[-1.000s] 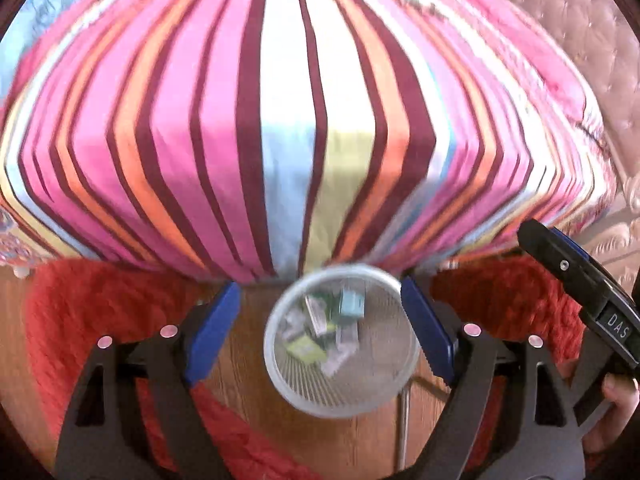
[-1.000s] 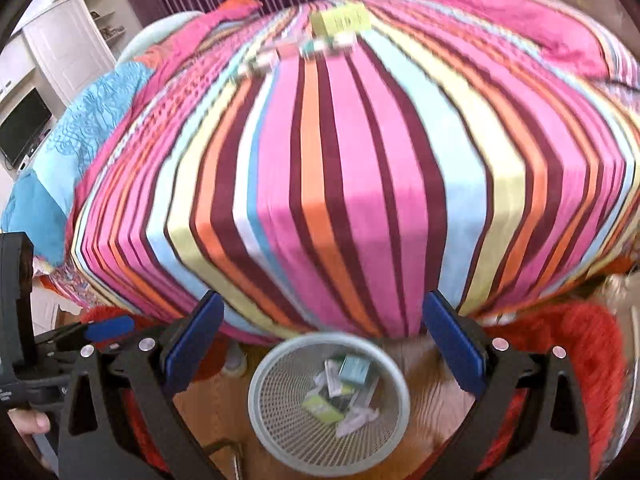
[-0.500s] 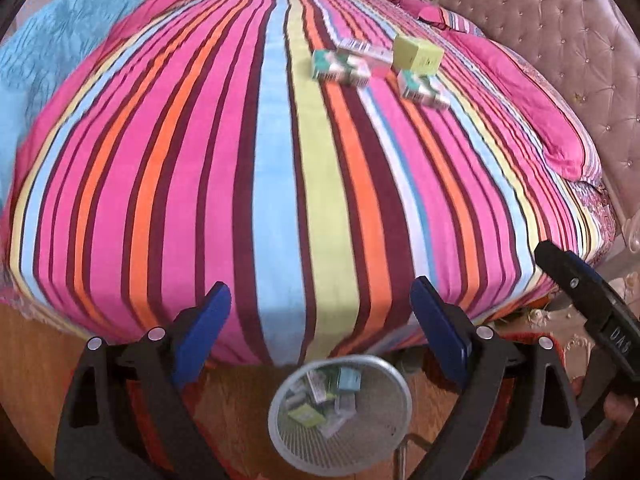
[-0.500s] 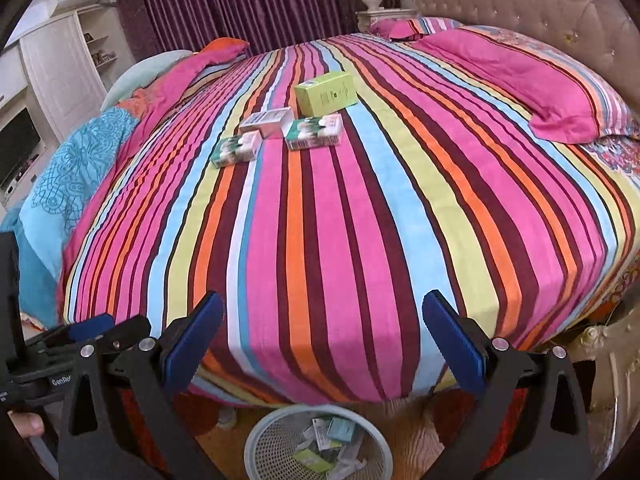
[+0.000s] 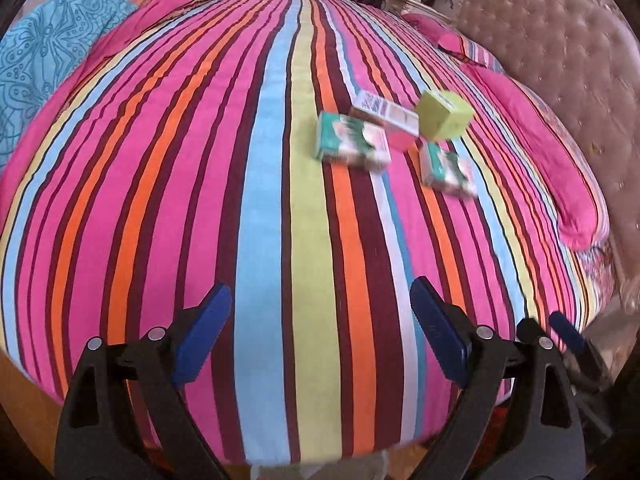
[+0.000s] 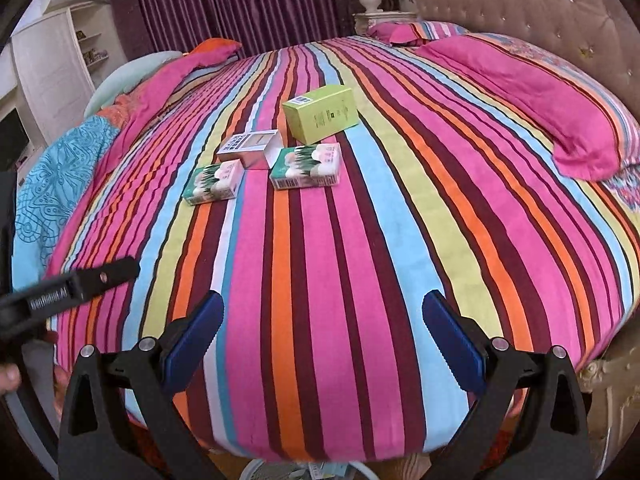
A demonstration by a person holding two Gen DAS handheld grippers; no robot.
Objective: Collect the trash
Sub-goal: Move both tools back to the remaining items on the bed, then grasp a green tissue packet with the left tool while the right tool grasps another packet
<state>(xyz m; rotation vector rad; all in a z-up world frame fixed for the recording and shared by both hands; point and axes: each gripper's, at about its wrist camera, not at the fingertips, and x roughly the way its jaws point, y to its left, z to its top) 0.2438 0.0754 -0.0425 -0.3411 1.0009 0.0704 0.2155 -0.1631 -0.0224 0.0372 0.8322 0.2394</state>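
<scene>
Beyond both pairs of fingers, on the striped bedspread (image 6: 320, 260), sit four small cartons, prob. the trash left to collect. Left to right from the right gripper (image 6: 323, 344): a green-and-white box (image 6: 213, 182) well ahead and left of its fingers, a silvery white box (image 6: 250, 148) just behind it, a second green-and-white box (image 6: 307, 165) near the centre line, a lime-green carton (image 6: 321, 112) farthest off. All crisp-edged cardboard on soft, faintly rippled quilt, so they lie flat w/ clear sides to pinch. Left gripper (image 5: 321, 334): fingers spread wide, nothing between. Right gripper likewise spread, empty. A mesh bin's rim (image 6: 256, 472) shows below the fingers.
</scene>
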